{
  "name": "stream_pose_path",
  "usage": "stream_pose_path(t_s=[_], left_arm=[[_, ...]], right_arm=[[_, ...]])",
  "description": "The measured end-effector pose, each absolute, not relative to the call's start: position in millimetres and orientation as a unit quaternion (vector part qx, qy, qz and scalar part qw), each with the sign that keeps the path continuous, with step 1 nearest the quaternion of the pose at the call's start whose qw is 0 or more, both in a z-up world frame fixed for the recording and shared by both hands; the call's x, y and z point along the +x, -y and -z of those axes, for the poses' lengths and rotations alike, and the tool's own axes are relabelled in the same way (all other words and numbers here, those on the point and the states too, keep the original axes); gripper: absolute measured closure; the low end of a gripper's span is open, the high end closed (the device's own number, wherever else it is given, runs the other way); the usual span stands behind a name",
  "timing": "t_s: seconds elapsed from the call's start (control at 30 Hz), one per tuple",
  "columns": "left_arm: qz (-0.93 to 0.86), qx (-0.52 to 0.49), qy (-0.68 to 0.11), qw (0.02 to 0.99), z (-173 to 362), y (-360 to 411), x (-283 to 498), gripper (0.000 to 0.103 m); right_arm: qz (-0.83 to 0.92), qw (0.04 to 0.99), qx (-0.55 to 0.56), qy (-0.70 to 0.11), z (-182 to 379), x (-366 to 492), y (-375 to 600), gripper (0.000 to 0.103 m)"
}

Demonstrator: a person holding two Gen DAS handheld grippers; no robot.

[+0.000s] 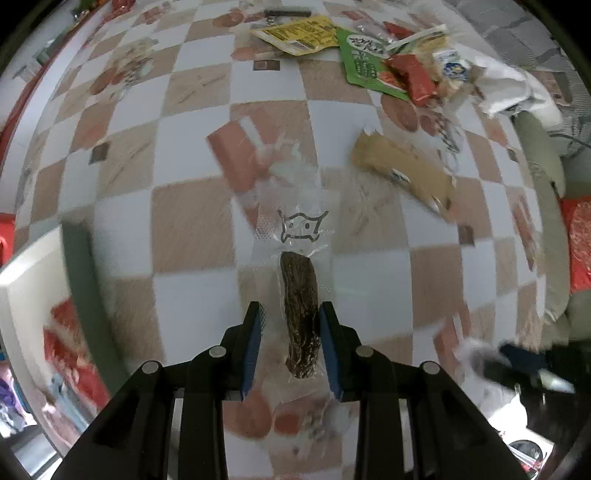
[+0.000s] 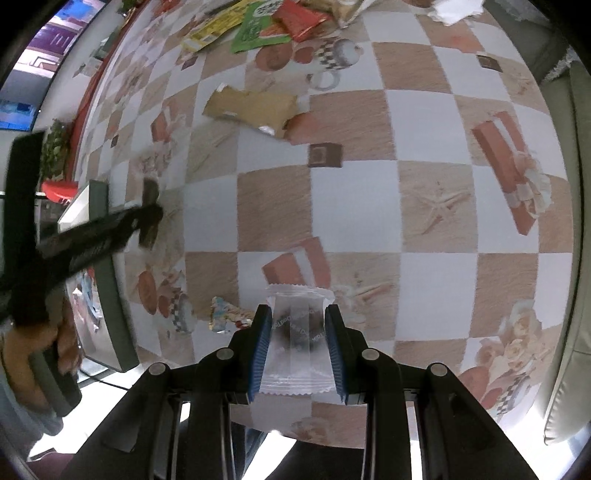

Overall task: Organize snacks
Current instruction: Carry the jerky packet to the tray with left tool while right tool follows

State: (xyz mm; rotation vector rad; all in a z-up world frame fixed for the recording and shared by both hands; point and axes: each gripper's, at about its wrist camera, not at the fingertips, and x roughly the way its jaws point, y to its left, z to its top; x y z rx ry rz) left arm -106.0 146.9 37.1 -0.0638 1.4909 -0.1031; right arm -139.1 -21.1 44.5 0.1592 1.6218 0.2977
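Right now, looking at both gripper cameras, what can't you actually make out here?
- Left wrist: the storage box contents are motion-blurred; only red shapes show.
- Left wrist: print on the green packet and yellow packet is too small to read.
- Left wrist: the lower end of the dark snack stick wrapper is blurred between the left gripper pads.
- Right wrist: the clear packet in the right gripper has a dark, indistinct filling.

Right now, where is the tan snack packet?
The tan snack packet lies on the checkered tablecloth, ahead-right of the left hand-held gripper, below the green packet.
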Motion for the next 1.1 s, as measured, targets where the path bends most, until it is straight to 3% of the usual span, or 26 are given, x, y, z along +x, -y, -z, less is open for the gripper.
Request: stream_pose_path(t_s=[0.57, 1.1], left_arm=[[0.022, -0.055, -0.637, 0.768, -96, -254, -167, 0.069], [-0.06, -0.113, -0.624, 0.771, -101, -349, -213, 0.069]], right_arm=[[-0.199, 0.676, 0.005, -0.71, -71, -132, -75, 0.071], [-0.285, 0.664, -0.085, -0.686, -91, -125, -201, 0.071]])
